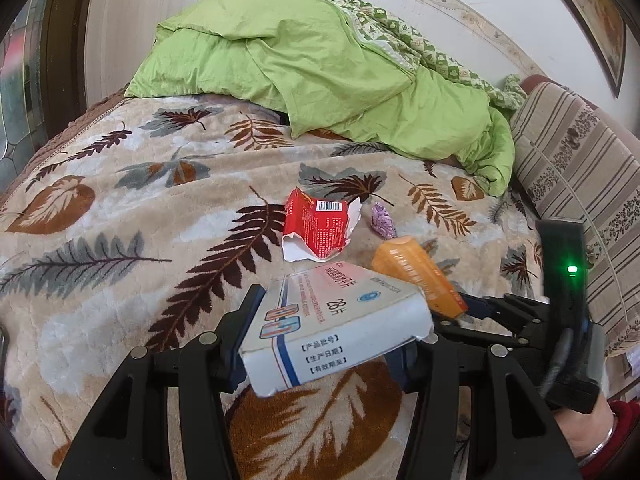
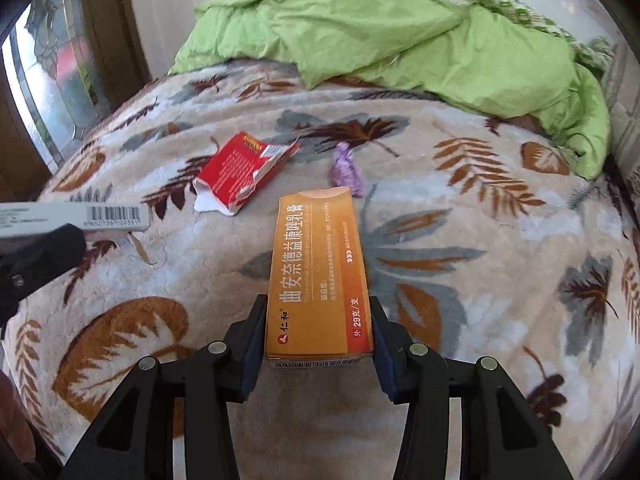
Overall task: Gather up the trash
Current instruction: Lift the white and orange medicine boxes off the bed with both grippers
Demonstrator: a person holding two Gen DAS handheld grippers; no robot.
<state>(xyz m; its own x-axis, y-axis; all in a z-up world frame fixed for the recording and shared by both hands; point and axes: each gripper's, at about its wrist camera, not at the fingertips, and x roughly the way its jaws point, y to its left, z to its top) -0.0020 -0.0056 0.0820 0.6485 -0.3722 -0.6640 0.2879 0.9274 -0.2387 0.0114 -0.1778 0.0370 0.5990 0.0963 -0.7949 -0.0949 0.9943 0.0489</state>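
- My left gripper: clamped on the white box, blue pads pressing its 2 side faces. The box tilts, its long axis across the jaws, printed end face toward the camera, far corner rising toward the red carton.
- My right gripper: clamped on the orange box at its near end. Long axis runs straight out along the fingers, far end aimed just to the right of the red carton, printed top face up.
- In the left wrist view the orange box sits just right of the white box, slanting away toward the red carton, with my right gripper behind its near end.
- In the right wrist view the white box enters from the left edge, barcode side showing, left of the red carton and nearer the camera.
- Red carton: torn open, lying flat on the leaf-print blanket, white inner flap exposed.
- Purple wad: crumpled, just right of the red carton, apart from it; in the right wrist view it lies just beyond the orange box's far end.
- Green quilt: heaped well beyond the red carton.
- Striped cushion: far right of the red carton, at the blanket's edge.
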